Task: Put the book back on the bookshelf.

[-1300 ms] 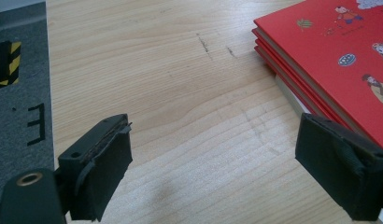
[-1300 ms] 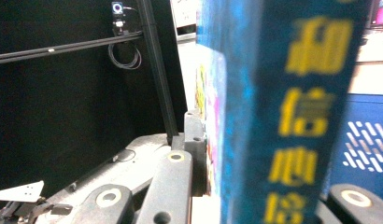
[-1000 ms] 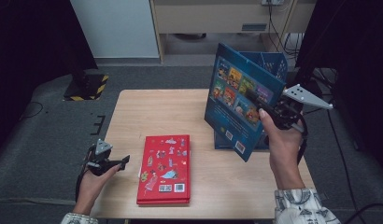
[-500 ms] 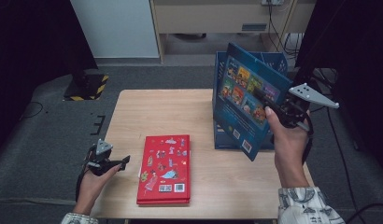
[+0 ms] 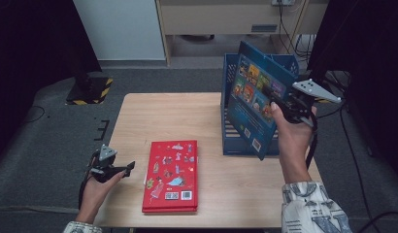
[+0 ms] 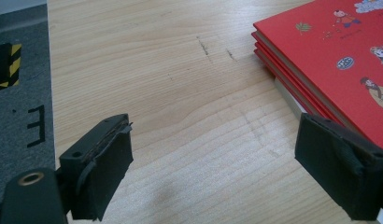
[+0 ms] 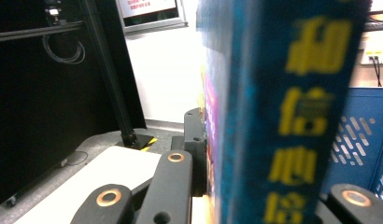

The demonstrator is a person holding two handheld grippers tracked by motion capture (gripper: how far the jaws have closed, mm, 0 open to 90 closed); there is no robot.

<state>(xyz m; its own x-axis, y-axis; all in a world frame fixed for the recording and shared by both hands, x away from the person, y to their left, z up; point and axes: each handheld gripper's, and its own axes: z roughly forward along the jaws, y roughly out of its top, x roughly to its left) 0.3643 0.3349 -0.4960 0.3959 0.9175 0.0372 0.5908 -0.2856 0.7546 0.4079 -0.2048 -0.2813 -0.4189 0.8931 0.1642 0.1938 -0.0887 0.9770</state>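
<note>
The work in hand looks like filing books into the blue rack [image 5: 231, 145] at the right of the worktop [image 5: 158, 116], and it seems about half done at best. The blue book [image 5: 250, 102] is off the worktop, held tilted in the upper right of the high view, its lower corner just in front of the rack and its top leaning over the rack's open top; it is not yet seated inside. The red book [image 5: 172, 175] lies flat near the lower middle of the frame, untouched, so it is probably left to do. In the left tool view it looks like a stack of red covers [image 6: 329, 60] rather than one volume, though I cannot tell how many. The right tool [image 5: 289, 108] is clamped on the blue book, its jaws pressed together on the cover near the right edge; in the right tool view the spine [image 7: 283, 112] runs upright between them, blurred. The right forearm rises from the lower right of the frame, wrist bent so the tool points left toward the rack. The left tool [image 5: 129, 167] rests low at the lower left, by the worktop's edge, pointing right toward the red book and just short of it. Its jaws stand apart with nothing between them, bare wood showing in the gap.
</note>
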